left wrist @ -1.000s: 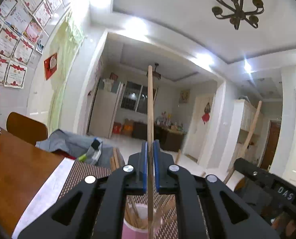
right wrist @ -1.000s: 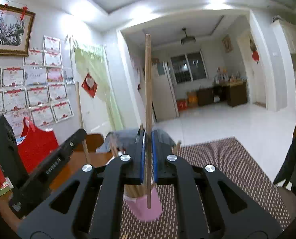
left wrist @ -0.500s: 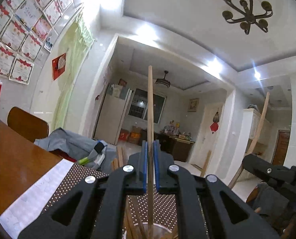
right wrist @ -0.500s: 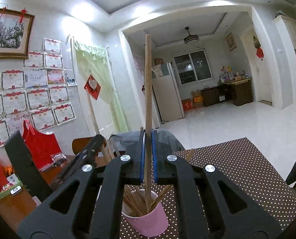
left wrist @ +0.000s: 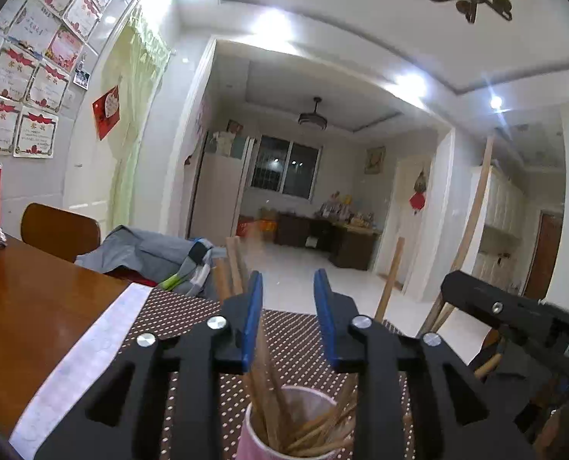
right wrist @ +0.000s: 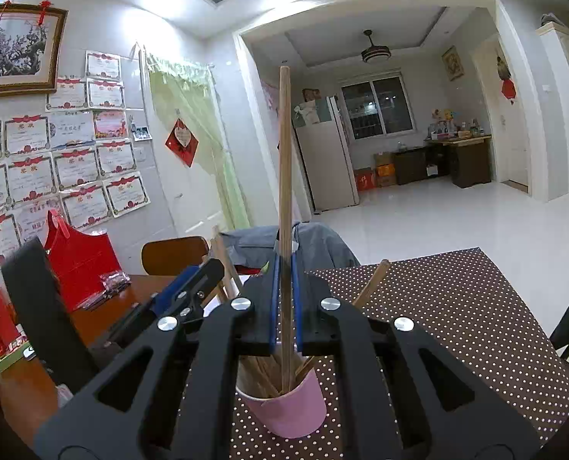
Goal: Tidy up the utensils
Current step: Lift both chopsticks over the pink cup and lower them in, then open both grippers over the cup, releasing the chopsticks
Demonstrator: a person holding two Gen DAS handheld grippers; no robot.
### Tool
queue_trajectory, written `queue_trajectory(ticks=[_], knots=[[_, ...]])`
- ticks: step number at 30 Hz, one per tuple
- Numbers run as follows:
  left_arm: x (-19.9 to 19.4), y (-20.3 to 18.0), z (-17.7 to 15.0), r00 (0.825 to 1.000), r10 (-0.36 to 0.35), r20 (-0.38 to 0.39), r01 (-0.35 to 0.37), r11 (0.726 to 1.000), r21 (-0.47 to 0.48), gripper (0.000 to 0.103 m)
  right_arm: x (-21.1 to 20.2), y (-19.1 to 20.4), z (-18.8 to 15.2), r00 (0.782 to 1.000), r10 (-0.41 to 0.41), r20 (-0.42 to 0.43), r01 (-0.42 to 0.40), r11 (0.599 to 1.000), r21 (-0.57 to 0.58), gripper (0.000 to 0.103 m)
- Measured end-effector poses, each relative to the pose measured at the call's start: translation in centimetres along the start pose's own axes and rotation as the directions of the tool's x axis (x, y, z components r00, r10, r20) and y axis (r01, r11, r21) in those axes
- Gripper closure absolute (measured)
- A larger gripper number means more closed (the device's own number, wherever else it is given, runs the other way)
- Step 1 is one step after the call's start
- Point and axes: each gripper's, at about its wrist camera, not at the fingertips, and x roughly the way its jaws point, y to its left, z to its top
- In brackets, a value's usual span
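The left claw (left wrist: 288, 299) points roughly level over the pink cup (left wrist: 284, 425), and its jaws are opening: the blue pads (left wrist: 253, 322) stand apart with nothing pressed between them. Just below the gap, a bundle of wooden chopsticks (left wrist: 269, 395) leans in the cup, some tips rising behind the left pad. The cup stands on a brown dotted mat (left wrist: 192, 322) that covers the near part of the bench (left wrist: 35, 306).

The right claw (right wrist: 284, 299) is also held close to level, slightly nose-down, directly above the same cup (right wrist: 284, 406). It is clenched on a single chopstick (right wrist: 284, 161), which stands upright between the pads; its upper end reaches high above the claw and its lower end dips into the cup among the other sticks. From the right wrist view the left claw (right wrist: 192, 283) shows at the left, just beside the cup, angled toward it. From the left wrist view the right claw's black body (left wrist: 514, 318) enters from the right, with its held chopstick (left wrist: 472, 222) slanting upward.

Farther out, a chair back (right wrist: 173, 253) with a grey garment (right wrist: 315, 241) draped nearby stands at the bench's far edge, and a red box (right wrist: 77, 253) sits near the wall hung with certificates (right wrist: 73, 168).
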Motion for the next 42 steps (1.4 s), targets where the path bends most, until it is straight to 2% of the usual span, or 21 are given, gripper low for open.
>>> queue_trajectory(ticks=[8,12,22,24,31,32,34,36,42], knots=[[-1.9,0.7,0.4,0.992,0.111,-0.061,-0.109,0.993,0.04,0.063,0.1,0.0,-0.3,0.999,0.008,-0.05,-0.008,1.0,-0.001,0.096],[-1.3,0.9,0.3,0.982,0.164,-0.098,-0.155,0.983,0.093,0.062,0.2,0.5,-0.4,0.998,0.01,-0.062,-0.011,1.0,-0.01,0.096],[-1.2,1.3,0.4,0.977,0.175,-0.121,-0.161,0.98,0.12,0.062,0.8,1.3,-0.9,0.995,0.007,-0.095,-0.011,0.999,-0.037,0.096],[-1.1,1.2,0.5,0.977,0.172,-0.123,-0.158,0.981,0.116,0.059,0.9,1.3,-1.0,0.995,0.007,-0.103,-0.011,0.999,-0.039,0.096],[-1.2,1.1,0.6,0.978,0.168,-0.123,-0.155,0.982,0.111,0.057,1.2,1.5,-0.9,0.993,-0.017,-0.121,0.01,0.998,-0.057,0.095],[-1.2,1.1,0.6,0.978,0.167,-0.128,-0.154,0.982,0.111,0.057,1.3,1.6,-0.9,0.992,-0.02,-0.125,0.013,0.998,-0.059,0.092],[-1.2,1.1,0.7,0.978,0.163,-0.134,-0.149,0.983,0.105,0.057,1.6,1.6,-1.0,0.991,-0.029,-0.133,0.021,0.998,-0.06,0.078],[-1.2,1.0,0.7,0.978,0.161,-0.136,-0.148,0.984,0.101,0.057,1.5,1.4,-1.1,0.991,-0.027,-0.13,0.021,0.999,-0.049,0.058],[-1.2,1.0,0.8,0.977,0.161,-0.138,-0.149,0.984,0.096,0.057,1.0,1.2,-0.9,0.994,-0.031,-0.107,0.027,0.999,-0.042,0.057]])
